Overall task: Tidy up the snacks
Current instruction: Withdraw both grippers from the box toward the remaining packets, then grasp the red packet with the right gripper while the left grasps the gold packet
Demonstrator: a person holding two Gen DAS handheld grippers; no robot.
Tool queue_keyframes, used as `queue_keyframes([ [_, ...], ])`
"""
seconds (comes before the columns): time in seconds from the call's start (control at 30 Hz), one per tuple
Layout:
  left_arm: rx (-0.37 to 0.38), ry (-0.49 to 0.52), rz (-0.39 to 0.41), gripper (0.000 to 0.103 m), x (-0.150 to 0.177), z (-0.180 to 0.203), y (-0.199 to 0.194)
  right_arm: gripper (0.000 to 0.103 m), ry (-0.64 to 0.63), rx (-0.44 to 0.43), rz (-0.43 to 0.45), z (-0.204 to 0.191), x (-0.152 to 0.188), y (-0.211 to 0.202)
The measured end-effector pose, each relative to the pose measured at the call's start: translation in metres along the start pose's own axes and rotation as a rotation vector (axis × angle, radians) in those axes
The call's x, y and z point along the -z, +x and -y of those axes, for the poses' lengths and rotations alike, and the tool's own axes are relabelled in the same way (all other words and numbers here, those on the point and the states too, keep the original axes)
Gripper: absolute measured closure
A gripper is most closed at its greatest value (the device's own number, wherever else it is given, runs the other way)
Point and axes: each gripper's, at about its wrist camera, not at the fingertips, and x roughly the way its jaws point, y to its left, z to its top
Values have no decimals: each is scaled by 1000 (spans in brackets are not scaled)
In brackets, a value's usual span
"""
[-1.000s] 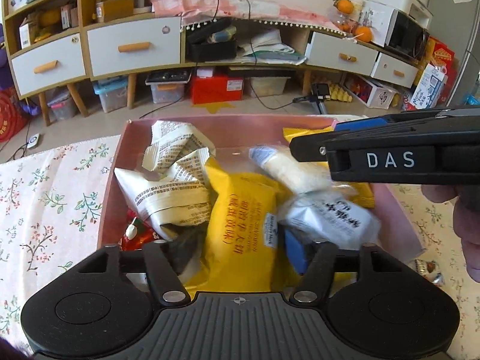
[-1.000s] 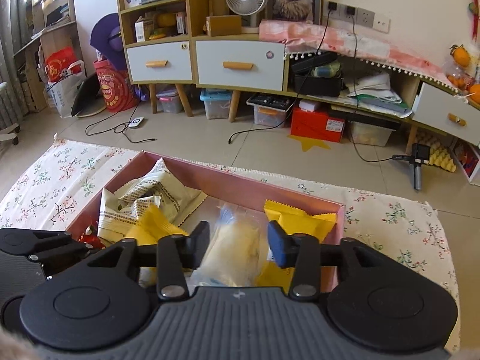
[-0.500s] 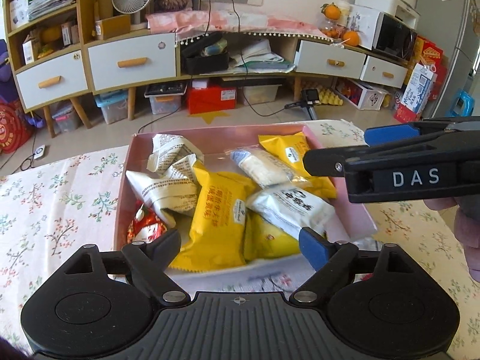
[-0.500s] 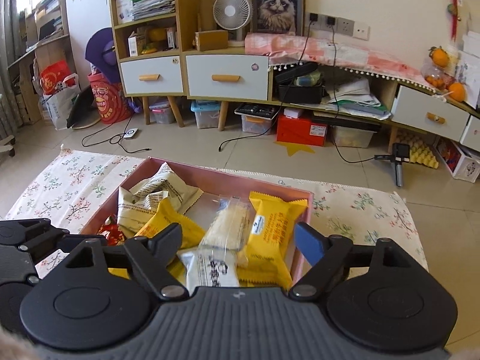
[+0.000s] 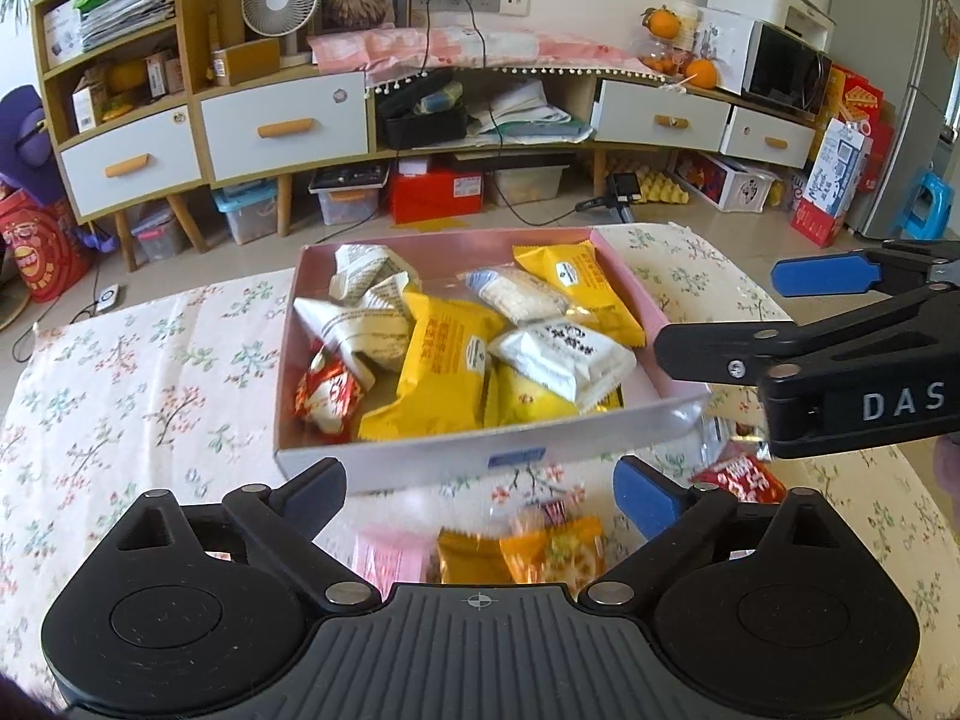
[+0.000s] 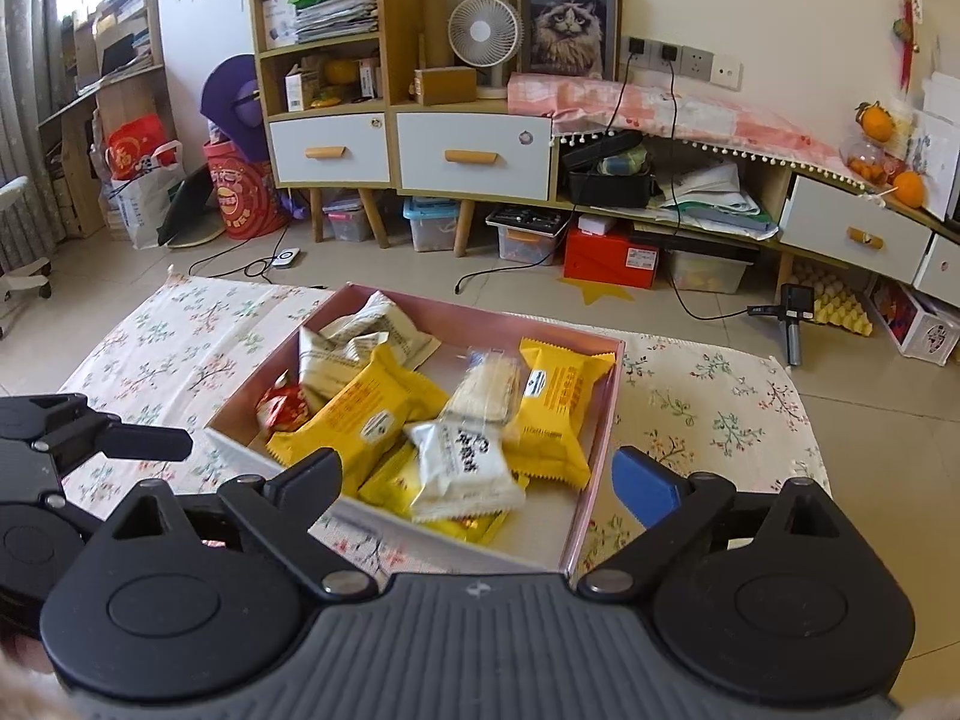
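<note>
The pink box [image 5: 480, 462] sits toward the far edge of the desk [image 5: 150, 372], on its floral cloth, already holding a jumble of snacks: yellow packets [image 5: 447, 372], a white packet [image 5: 564, 357], crumpled white wrappers [image 5: 360, 300] and a small red one [image 5: 327, 390]. More loose snacks [image 5: 540, 552] lie on the cloth by the near edge, just this side of the box wall — an orange-yellow pair, a pink wrapper, and a red packet [image 5: 741, 477] off to the right.

The left gripper [image 5: 480, 489] has let go; its jaws are opening with nothing between them, above the strip between box and loose snacks. The right gripper [image 6: 477, 483] is likewise released, its jaws opening over the box's near corner, empty.

The step in hand looks like going for the next loose snack. To do it well, I would come down over one packet only, straddle its short width, pinch the body rather than the crimped seal, and lift clear of the box wall before moving across — keeping the two grippers apart, since they stand close together.
</note>
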Motion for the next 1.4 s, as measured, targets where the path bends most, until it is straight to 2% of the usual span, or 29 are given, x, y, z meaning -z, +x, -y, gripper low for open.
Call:
queue_keyframes([
  [0.37,-17,-17,-10,3,32,-5,-15,2,4,-16,19,-7,26,-16],
  [0.67,-33,19,-28,3,49,-7,-18,0,-49,-19,22,-10,48,-22],
  [0.9,-31,36,4,3,60,-8,-24,0,-110,-29,44,-10,67,-31],
  [1.1,6,49,59,3,73,-6,-30,0,-181,-28,81,-10,86,-38],
  [1.27,35,86,61,3,82,-2,-28,0,-202,-44,36,-5,100,-35],
  [1.4,41,98,32,3,91,-2,-22,0,-175,-43,-10,3,109,-31],
])
